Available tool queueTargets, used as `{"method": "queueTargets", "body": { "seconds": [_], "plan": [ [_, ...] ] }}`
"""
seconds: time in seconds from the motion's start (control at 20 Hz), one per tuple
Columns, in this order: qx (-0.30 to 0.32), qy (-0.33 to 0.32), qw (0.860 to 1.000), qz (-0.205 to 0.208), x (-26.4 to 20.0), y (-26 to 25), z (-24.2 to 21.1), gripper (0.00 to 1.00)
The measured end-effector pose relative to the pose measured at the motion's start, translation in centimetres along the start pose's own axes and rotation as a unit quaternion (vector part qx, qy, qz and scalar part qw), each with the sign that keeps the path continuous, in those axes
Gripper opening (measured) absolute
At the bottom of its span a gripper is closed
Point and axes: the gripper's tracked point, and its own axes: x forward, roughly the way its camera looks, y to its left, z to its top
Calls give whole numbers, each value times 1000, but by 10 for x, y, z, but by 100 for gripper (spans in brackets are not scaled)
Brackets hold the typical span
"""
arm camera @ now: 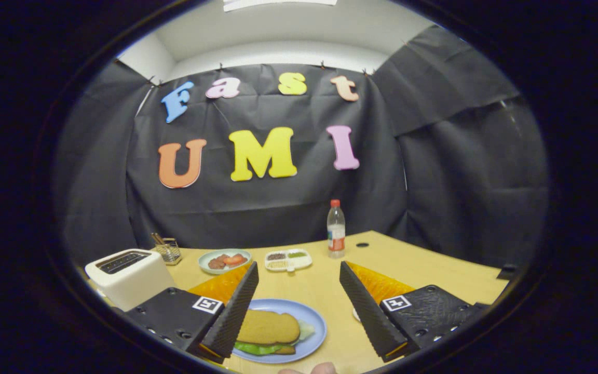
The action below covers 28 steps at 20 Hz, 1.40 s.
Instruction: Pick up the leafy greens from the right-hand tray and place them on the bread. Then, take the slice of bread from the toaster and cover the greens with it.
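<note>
Hovering above the near edge of the wooden tabletop [434, 270], the hand-held gripper [299, 301] has its two fingers spread wide apart, with nothing held between them. Below and between the fingers, closer to the left one, sits a blue plate [315, 327] carrying the sandwich: a slice of bread [268, 327] lies on top of the leafy greens [257, 348], whose edges poke out beneath it and to its right side. The left finger partly covers the plate's left rim. A white toaster [127, 272] stands at the left edge of the tabletop, with a small wire holder [168, 250] just behind it. Beyond the fingers, toward the far edge, are a pale bowl of red and brown food [225, 261], a white divided tray [288, 259] and a clear bottle with a red cap [336, 231].
</note>
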Motion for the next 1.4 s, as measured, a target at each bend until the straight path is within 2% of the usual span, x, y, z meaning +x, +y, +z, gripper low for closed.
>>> {"method": "queueTargets", "body": {
  "seconds": [0.15, 0.35, 0.8, 1.4],
  "plan": [
    [-7, -7, 1000, 24, -16, 18, 24, 95],
    [-19, -10, 999, 30, -31, 26, 38, 95],
    [-17, -1, 997, 71, -41, 61, 25, 95],
    [0, -27, 997, 67, -39, 62, 37, 95]
  ]
}}
